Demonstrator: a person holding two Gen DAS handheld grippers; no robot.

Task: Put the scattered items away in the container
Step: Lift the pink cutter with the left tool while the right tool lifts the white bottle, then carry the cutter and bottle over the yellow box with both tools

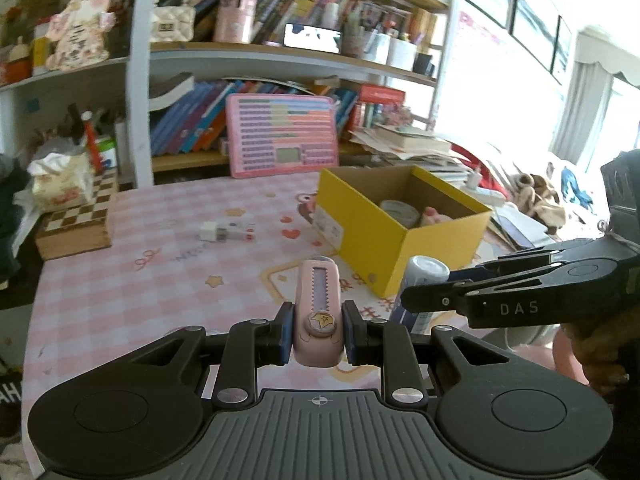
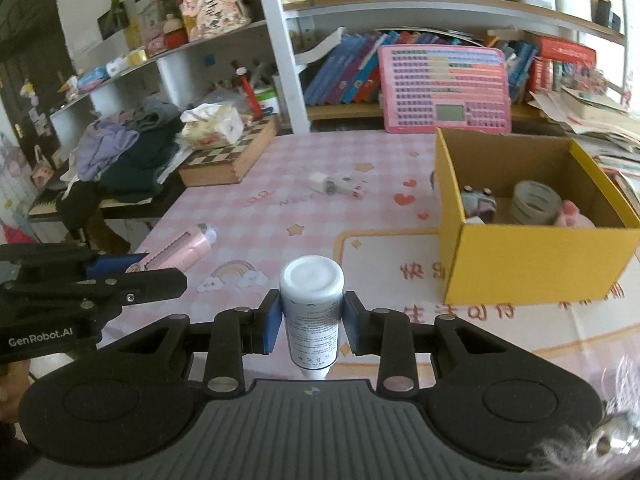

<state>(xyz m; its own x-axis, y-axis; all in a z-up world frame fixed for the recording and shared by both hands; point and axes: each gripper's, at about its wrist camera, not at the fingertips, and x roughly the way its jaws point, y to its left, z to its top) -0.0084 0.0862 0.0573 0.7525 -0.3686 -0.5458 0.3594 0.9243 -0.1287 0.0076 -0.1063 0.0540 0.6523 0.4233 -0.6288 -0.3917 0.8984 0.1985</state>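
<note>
Yellow box (image 1: 404,236), left-wrist view: the left gripper (image 1: 318,334) is clamping a pink utility knife (image 1: 318,308) short of it, a small white item (image 1: 226,232) lying loose on the tablecloth (image 1: 140,280). Right-wrist view: the right gripper (image 2: 310,322) is gripping a white bottle (image 2: 312,308); tape roll (image 2: 536,202) and two toys are already sitting inside.

We count one yellow box (image 2: 536,256) holding perhaps three items, one white bottle (image 2: 312,304), one pink cutter (image 1: 318,312), and one small white piece (image 2: 338,186) lying loose.
</note>
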